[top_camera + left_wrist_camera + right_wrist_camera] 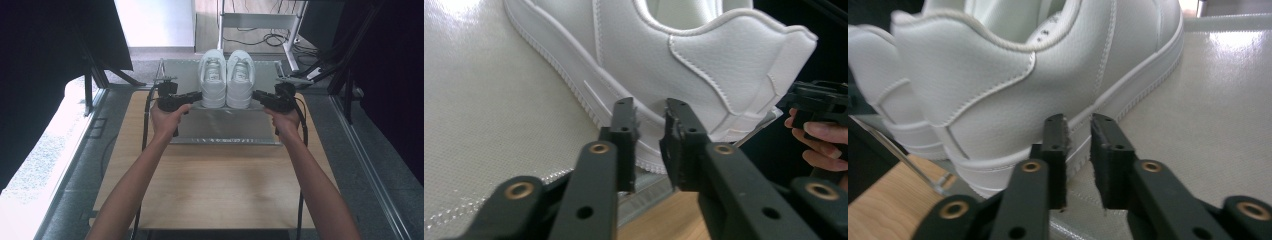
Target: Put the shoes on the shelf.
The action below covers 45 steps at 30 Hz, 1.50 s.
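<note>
1. Two white sneakers stand side by side on a grey mat (225, 127), which lies on the far half of a wooden table (215, 185). The left sneaker (212, 80) and the right sneaker (240, 80) touch, or almost touch, along their inner sides.
2. The long axis of each sneaker runs from the person away across the table. The toes point to the far edge and the heels point toward the person. Both stand upright on their soles.
3. The left gripper (192, 96) is held in the left hand (167, 117), just beside the outer heel side of the left sneaker. It points inward, toward the shoe.
4. In the left gripper view, the jaws of the left gripper (650, 137) stand with a narrow gap and hold nothing. Their tips are very close to the sole edge of the left sneaker (684, 55); I cannot tell if they touch it.
5. The right gripper (261, 96) is in the right hand (286, 120), just beside the outer heel side of the right sneaker, also pointing inward.
6. In the right gripper view, the jaws of the right gripper (1079, 150) are also only a little apart, with nothing between them. They are near the sole edge of the right sneaker (1013, 75), with the mat (1208, 100) behind.
</note>
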{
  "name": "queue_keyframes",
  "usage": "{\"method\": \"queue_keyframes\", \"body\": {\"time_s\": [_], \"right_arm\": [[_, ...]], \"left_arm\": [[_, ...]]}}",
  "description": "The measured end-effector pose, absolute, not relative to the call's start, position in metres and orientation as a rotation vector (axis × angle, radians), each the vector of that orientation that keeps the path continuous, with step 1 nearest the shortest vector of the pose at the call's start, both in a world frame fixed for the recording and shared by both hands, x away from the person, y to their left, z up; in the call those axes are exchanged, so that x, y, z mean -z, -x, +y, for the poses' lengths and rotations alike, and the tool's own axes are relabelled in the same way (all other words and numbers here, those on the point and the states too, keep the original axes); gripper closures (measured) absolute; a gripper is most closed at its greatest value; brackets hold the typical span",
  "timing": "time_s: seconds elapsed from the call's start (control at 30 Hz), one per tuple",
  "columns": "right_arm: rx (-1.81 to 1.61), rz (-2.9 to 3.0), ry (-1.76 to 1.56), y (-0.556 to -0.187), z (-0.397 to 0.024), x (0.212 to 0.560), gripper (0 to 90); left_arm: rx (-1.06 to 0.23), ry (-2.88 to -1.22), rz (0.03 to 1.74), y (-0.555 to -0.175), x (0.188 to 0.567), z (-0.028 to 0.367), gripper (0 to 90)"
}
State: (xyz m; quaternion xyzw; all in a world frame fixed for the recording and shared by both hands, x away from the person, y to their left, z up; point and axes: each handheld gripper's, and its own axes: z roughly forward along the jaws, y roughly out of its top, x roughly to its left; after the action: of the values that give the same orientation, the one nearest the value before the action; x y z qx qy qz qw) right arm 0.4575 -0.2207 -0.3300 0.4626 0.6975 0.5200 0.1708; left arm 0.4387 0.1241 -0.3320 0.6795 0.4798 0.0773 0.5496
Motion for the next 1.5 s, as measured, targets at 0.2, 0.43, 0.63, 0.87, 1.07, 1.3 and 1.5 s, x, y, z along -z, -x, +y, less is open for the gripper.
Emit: {"method": "queue_keyframes", "body": {"time_s": [0.2,0.43,0.63,0.87,1.07,1.3,1.5], "right_arm": [[-1.498,1.933,-1.266,-0.441,-0.226,0.325,62.8],[-1.49,1.886,-1.124,-0.401,-0.237,0.324,59.4],[-1.513,1.885,-1.079,-0.376,-0.247,0.331,57.6],[-1.514,1.922,-1.015,-0.343,-0.257,0.351,53.1],[-1.492,1.975,-1.022,-0.321,-0.264,0.381,52.1],[-1.471,2.01,-1.075,-0.305,-0.27,0.412,51.4],[-1.478,1.993,-1.163,-0.298,-0.277,0.438,50.7]], "left_arm": [[-0.274,-1.616,1.078,-0.424,0.327,0.131,60.0],[-0.382,-1.652,0.995,-0.388,0.325,0.14,54.9],[-0.374,-1.665,0.991,-0.365,0.341,0.144,51.8],[-0.313,-1.606,0.999,-0.325,0.369,0.167,46.9],[-0.339,-1.606,1.028,-0.297,0.392,0.184,47.0],[-0.343,-1.607,1.064,-0.277,0.419,0.193,47.0],[-0.335,-1.649,1.073,-0.276,0.431,0.193,46.6]]}}
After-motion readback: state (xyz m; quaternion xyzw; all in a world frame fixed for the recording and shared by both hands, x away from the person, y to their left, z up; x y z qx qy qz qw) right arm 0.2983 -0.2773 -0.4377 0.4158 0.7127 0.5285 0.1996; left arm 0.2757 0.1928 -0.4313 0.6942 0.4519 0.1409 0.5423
